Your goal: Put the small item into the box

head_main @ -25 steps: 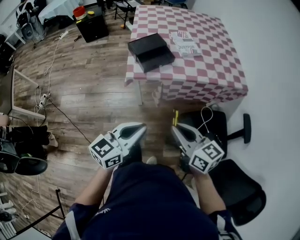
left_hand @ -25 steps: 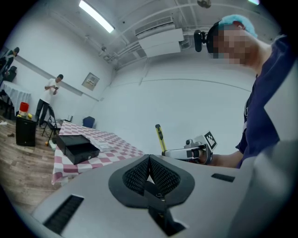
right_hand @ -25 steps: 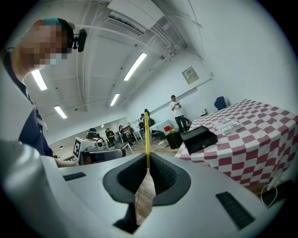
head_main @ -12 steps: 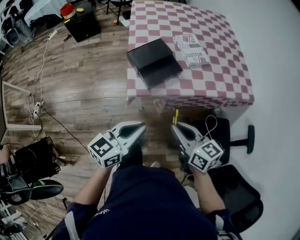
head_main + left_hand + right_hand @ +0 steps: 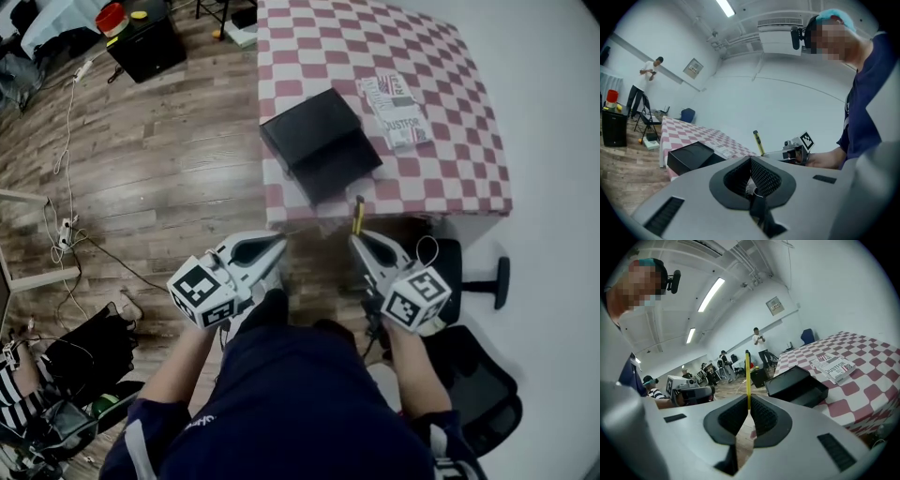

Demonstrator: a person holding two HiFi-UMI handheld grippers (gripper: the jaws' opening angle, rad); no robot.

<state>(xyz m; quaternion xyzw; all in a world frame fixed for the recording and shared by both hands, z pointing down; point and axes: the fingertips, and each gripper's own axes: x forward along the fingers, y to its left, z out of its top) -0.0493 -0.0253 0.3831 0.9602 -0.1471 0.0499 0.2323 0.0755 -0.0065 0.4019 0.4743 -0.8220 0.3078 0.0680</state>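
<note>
Upright, a slim yellow pen [image 5: 357, 216] with a dark tip stands pinched in the right tongs [image 5: 358, 236], black box [image 5: 321, 145] at their eleven o'clock, left tongs [image 5: 278, 242] pressed together.

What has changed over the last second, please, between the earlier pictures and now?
The person has stepped toward the checkered table, so the black box and booklet now sit nearer in the head view. Unchanged: the right gripper stays shut on the yellow pen, and the left gripper stays shut, empty.
</note>
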